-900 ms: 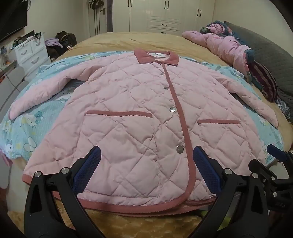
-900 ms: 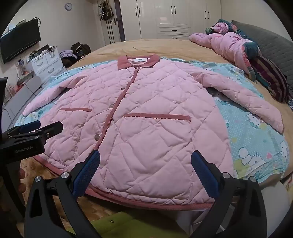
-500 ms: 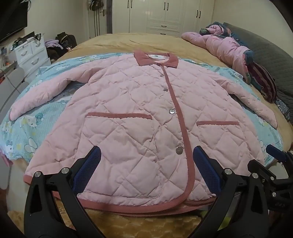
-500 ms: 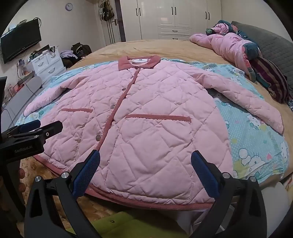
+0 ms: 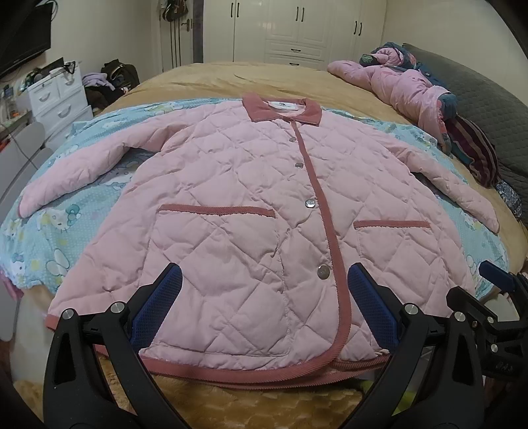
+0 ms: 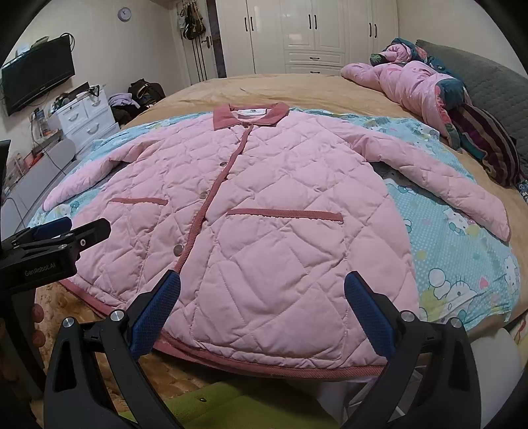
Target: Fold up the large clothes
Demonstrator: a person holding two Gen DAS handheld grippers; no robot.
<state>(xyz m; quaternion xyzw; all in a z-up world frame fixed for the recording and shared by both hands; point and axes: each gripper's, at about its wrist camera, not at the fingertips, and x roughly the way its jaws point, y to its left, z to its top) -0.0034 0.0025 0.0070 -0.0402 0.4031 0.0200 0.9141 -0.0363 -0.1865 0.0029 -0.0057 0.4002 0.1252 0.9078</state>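
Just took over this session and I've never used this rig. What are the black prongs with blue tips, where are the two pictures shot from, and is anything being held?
Each picture comes from a camera on a hand-held gripper, looking along its two blue-padded fingers. One shows the left gripper, the other the right gripper. Both are open and hold nothing. A pink quilted jacket lies flat, buttoned, sleeves spread, on a blue cartoon sheet over the bed.

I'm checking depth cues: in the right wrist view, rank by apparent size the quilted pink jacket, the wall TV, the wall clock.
1. Quilted pink jacket, fills most of the view.
2. Wall TV.
3. Wall clock.
The jacket's nearness exaggerates its lead.
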